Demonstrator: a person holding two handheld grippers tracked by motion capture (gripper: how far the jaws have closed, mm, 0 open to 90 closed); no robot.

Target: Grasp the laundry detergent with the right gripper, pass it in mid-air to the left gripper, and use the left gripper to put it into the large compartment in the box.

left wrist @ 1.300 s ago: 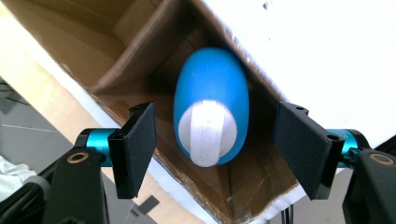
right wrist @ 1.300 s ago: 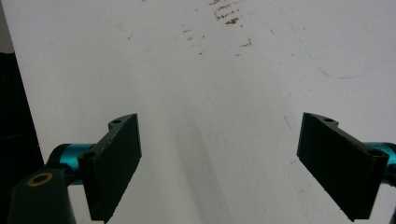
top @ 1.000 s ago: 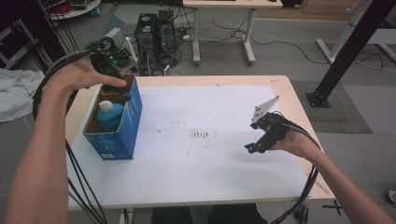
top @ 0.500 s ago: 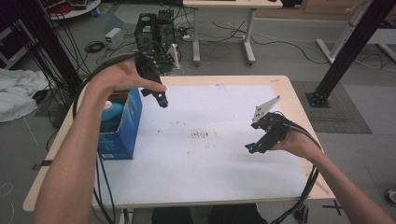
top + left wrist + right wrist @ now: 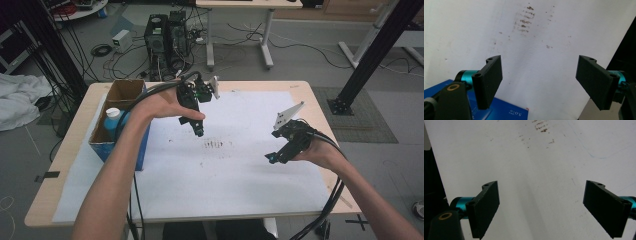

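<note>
Lab (floor cables [image 5: 125, 55], computer tower [image 5: 167, 37])

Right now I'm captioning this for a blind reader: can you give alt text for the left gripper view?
The left hand-held gripper is open with nothing between its two black jaws, hanging over a white sheet marked with brown smudges. A blue box edge shows at the lower left.

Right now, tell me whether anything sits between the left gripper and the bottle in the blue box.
Nothing visible does. The left gripper hangs over bare white paper, jaws open and empty, to the right of the blue box. The bottle stands inside the box, its top uncovered.
</note>
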